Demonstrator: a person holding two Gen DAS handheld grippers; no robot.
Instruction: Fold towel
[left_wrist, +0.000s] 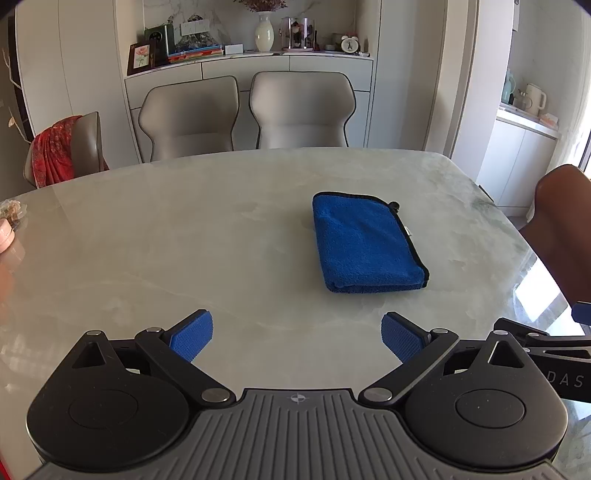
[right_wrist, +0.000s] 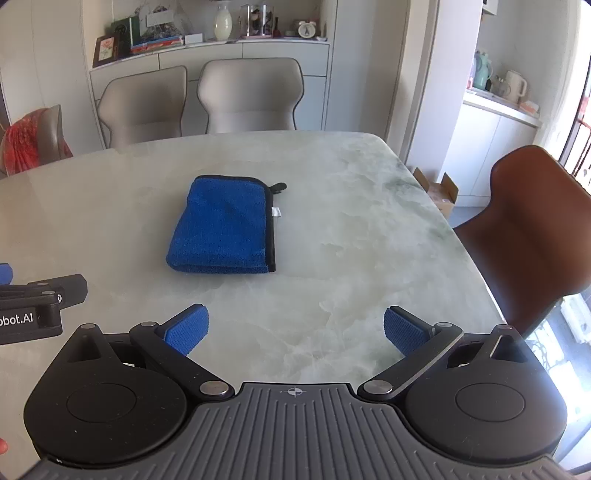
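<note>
A blue towel (left_wrist: 364, 243) with black trim lies folded into a thick rectangle on the pale marble table (left_wrist: 184, 240); a small white label and a black loop stick out on its right side. In the right wrist view the same towel (right_wrist: 225, 230) sits ahead and to the left. My left gripper (left_wrist: 297, 334) hovers over the table short of the towel, open, nothing between its blue pads. My right gripper (right_wrist: 295, 332) is open too and holds nothing. Part of the left gripper's black body (right_wrist: 37, 306) shows at that view's left edge.
Two grey chairs (left_wrist: 243, 110) stand at the table's far side. A brown chair (right_wrist: 532, 229) stands at the right end, and a chair draped with red cloth (left_wrist: 55, 151) at the far left. A cardboard box (right_wrist: 439, 192) sits on the floor beyond the right edge.
</note>
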